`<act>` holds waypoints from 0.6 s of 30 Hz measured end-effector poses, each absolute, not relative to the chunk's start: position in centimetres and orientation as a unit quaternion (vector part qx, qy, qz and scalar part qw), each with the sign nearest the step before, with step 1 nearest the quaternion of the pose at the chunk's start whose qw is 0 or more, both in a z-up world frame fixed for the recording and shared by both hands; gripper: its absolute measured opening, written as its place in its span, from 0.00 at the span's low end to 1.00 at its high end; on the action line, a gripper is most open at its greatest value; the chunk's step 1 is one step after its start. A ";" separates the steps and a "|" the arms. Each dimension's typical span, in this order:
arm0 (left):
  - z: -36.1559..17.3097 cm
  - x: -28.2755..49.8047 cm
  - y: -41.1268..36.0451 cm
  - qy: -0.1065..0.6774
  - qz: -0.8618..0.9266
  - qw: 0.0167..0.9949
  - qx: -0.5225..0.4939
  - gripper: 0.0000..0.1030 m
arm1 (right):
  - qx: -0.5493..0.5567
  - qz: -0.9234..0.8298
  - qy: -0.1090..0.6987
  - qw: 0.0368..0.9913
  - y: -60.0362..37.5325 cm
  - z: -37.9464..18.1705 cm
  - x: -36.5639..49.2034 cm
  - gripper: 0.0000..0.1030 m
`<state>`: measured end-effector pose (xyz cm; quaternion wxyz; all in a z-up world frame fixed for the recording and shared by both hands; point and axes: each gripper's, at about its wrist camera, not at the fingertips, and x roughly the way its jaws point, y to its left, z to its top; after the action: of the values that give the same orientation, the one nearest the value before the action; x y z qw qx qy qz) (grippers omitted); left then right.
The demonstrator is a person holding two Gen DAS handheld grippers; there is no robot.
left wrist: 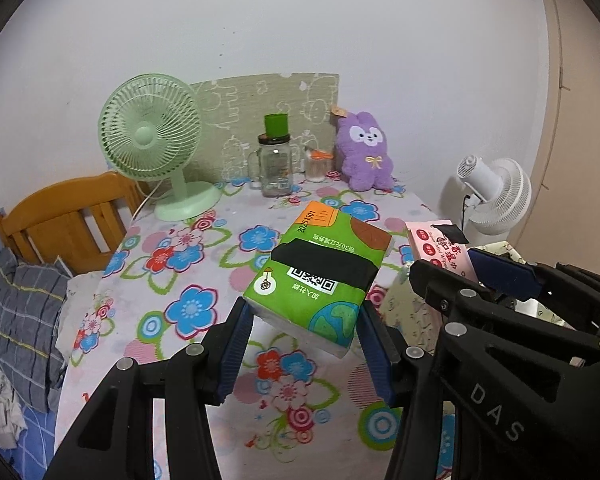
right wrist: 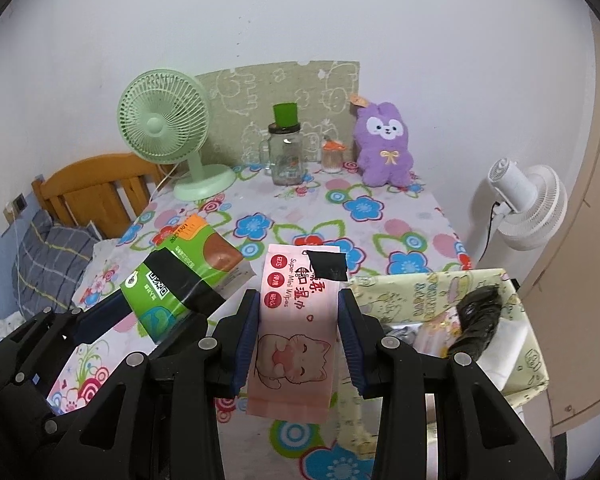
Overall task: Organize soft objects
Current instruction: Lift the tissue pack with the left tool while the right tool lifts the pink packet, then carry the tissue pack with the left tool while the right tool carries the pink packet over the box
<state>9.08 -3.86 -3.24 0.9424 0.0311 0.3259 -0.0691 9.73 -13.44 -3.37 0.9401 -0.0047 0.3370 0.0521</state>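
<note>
Setting: a table under a floral tablecloth (right wrist: 384, 232), pushed against a white wall, with a wooden bed headboard (right wrist: 96, 188) past its left edge.

Item 1: one green tissue pack (left wrist: 320, 268), banded with black tape. The left gripper (left wrist: 306, 340) pinches its near end between blue pads, so the pack hangs clear above the middle of the table, tilted, probably carried toward storage.

Item 2: one pink wet-wipes pack (right wrist: 296, 320), printed with a cat and patched with black tape. The right gripper (right wrist: 298, 344) clamps both long sides, lifting it above the table's near right part.

Item 3: one patterned storage box (right wrist: 428, 288) at the near right corner, open-topped, already holding a dark bundle and pale soft goods; likely the destination for both packs.

Along the far edge:
- one purple plush rabbit (right wrist: 384, 144), upright against the wall, right of centre, not yet gathered
- one glass jar mug (right wrist: 286, 152) with a green cap
- one small container (right wrist: 332, 158) with an orange top
- one green desk fan (right wrist: 168, 128), far left corner

Beyond the right edge: one white fan (right wrist: 528, 208).
</note>
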 end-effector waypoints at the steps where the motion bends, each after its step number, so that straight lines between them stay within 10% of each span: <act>1: -3.2 9.1 -4.3 0.326 -0.071 0.942 0.033 0.53 | -0.004 0.051 0.337 0.940 -13.8 -3.4 9.7 0.41; 18: -3.6 9.8 -10.3 0.326 -0.116 0.936 0.056 0.53 | 0.012 0.006 0.332 0.943 -19.9 -3.7 9.8 0.41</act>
<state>9.81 -10.28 -3.64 0.9363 0.0559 0.3265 -0.1164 9.80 -19.85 -3.69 0.9431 0.0125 0.3322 0.0063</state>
